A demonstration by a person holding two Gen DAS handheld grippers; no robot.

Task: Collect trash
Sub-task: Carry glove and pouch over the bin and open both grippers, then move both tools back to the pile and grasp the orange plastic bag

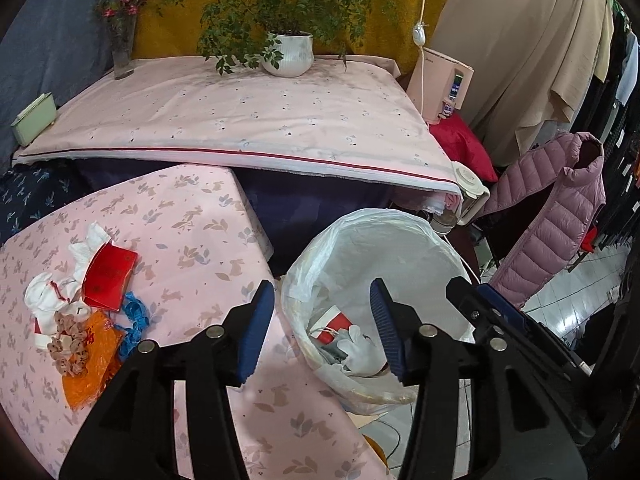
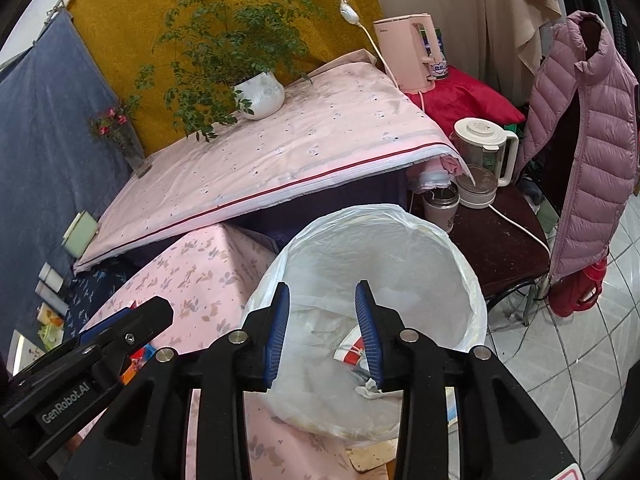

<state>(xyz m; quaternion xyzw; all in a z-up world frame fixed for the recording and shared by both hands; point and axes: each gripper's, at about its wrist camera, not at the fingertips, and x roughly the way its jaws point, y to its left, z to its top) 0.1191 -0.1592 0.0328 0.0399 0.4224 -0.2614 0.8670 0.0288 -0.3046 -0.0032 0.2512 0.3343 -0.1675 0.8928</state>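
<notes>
right wrist: claw finger (image 2: 370, 340) hides binned trash (image 2: 352, 354).

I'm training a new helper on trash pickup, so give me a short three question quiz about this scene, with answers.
1. True or false: the left gripper is holding a piece of trash.
2. Which lies on the pink rabbit-print tablecloth? A) red paper box B) banana peel C) soda can
3. What lines the trash bin?

Key:
1. False. Both the left gripper and the right gripper hang over the bin with fingers apart and nothing between them.
2. A, the red paper box, beside crumpled white tissues and an orange plastic wrapper.
3. A white plastic bag, with a few scraps already inside.
</notes>
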